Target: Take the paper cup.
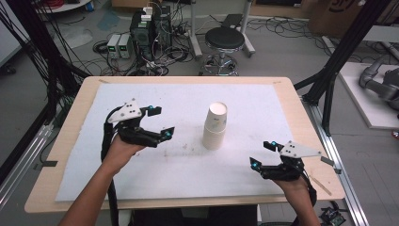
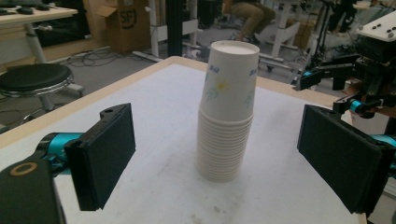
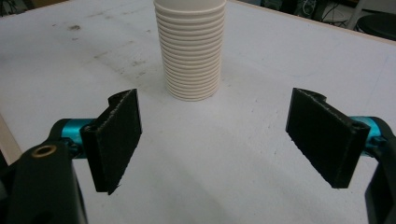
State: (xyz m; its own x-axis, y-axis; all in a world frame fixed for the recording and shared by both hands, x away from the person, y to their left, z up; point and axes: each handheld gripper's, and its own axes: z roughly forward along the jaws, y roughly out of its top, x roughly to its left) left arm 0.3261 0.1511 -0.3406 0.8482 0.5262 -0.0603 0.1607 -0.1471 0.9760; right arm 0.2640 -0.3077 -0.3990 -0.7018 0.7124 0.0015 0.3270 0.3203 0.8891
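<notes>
1. A stack of paper cups (image 1: 216,126) stands mouth down near the middle of the white mat (image 1: 141,179), its long axis upright with a slight lean in the high view.
2. The outermost cup carries a pale flower print and small blue lettering near its top; the letters are too blurred to read in the left gripper view (image 2: 227,112).
3. A cardboard box (image 2: 122,23) on the floor behind the table shows dark letters that look like "SF".
4. The left gripper (image 1: 158,122) sits left of the stack, well apart from it, jaws spread wide and holding nothing.
5. The right gripper (image 1: 263,153) sits at the stack's lower right, near the wooden table (image 1: 301,122) edge, jaws likewise wide apart and empty.
6. In the right gripper view the ribbed rims of the stack (image 3: 191,51) rise straight ahead between its two black jaws, touching neither.
</notes>
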